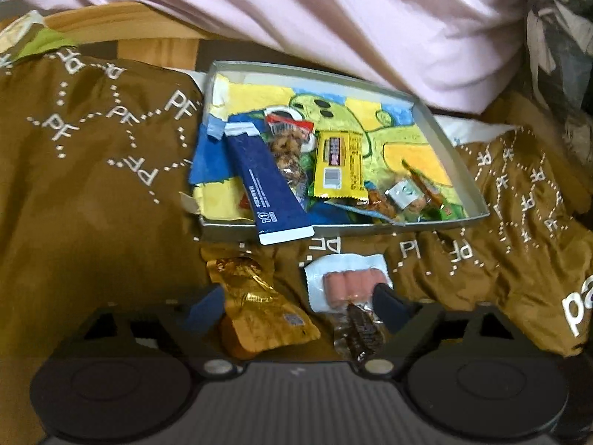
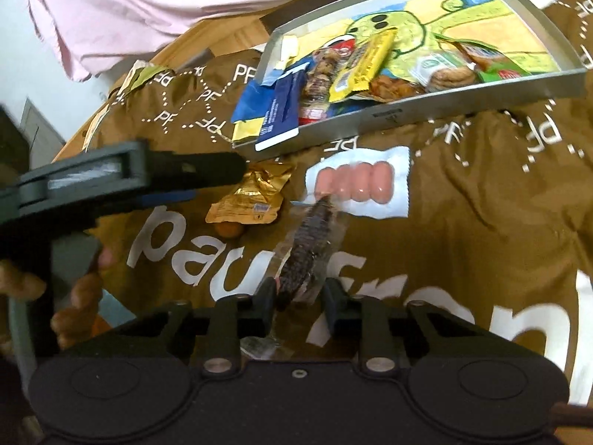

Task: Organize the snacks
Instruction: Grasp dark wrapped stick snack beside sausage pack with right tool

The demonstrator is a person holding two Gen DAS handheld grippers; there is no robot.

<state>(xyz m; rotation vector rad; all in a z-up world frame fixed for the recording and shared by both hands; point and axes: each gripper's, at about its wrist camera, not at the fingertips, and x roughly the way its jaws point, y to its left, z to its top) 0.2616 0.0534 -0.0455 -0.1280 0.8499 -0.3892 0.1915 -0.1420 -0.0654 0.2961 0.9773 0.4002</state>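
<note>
Risk: R gripper (image 2: 298, 298) pinches only near tip of dark snack pack (image 2: 309, 248); slippery wrapper could slide out on lift. L gripper (image 1: 296, 309) spread wide, holds nothing, gold pouch (image 1: 255, 307) betw fingers, could snag sausage pack (image 1: 346, 283) just beside. Beyond, tray (image 1: 456, 141) w/ sorted snacks on brown cloth (image 1: 92, 185).

**Both grippers angled down, right one narrowed**

The left gripper (image 1: 296, 307) tilts downward with its blue-padded fingers (image 1: 203, 307) spread wide apart. The right gripper (image 2: 298, 296) also tilts downward, its jaws drawn close together. A person's hand (image 2: 55, 289) grips the left tool's handle, fingers curled around it, at lower left of the right view.
</note>
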